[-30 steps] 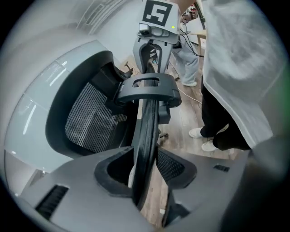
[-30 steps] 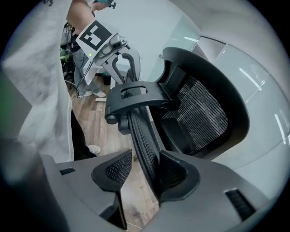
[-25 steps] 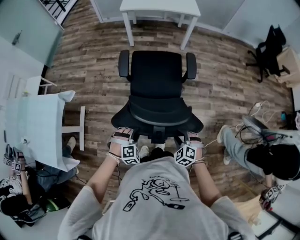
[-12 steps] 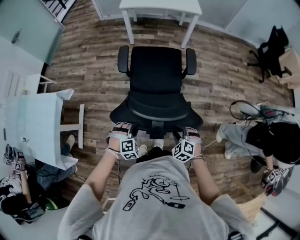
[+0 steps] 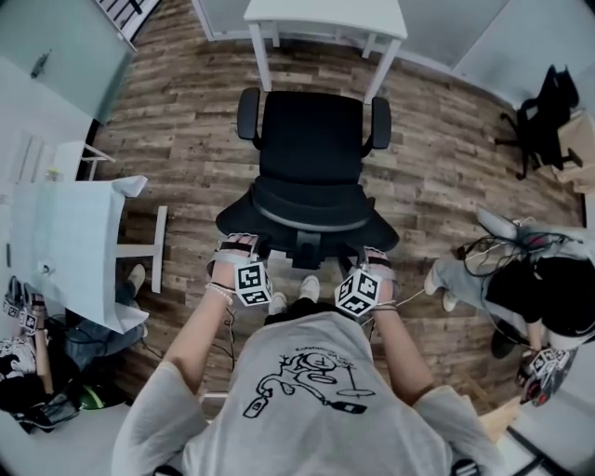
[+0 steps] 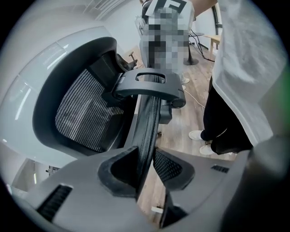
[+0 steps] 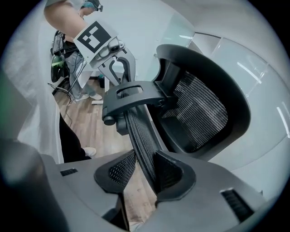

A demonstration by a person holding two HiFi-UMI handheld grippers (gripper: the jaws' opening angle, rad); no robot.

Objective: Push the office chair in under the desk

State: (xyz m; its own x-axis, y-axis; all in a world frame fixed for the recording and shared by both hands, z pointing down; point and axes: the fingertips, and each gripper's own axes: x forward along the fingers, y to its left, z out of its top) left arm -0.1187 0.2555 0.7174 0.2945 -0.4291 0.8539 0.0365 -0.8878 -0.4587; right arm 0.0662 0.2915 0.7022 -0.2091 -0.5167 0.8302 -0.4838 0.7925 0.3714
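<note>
brown wood-plank floor [image 5: 446, 167] throughout. second black swivel chair [image 5: 544, 125] at far right edge. white rectangular side table [image 5: 70, 251] at left. person in dark top [image 5: 544, 296] low on the floor at right, thin dark cables [image 5: 472, 249] just beside their legs. another person [image 5: 33, 372] at lower left, mostly cut off.

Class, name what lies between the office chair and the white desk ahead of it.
Only bare wooden floor separates the office chair from the desk, as the head view shows.
</note>
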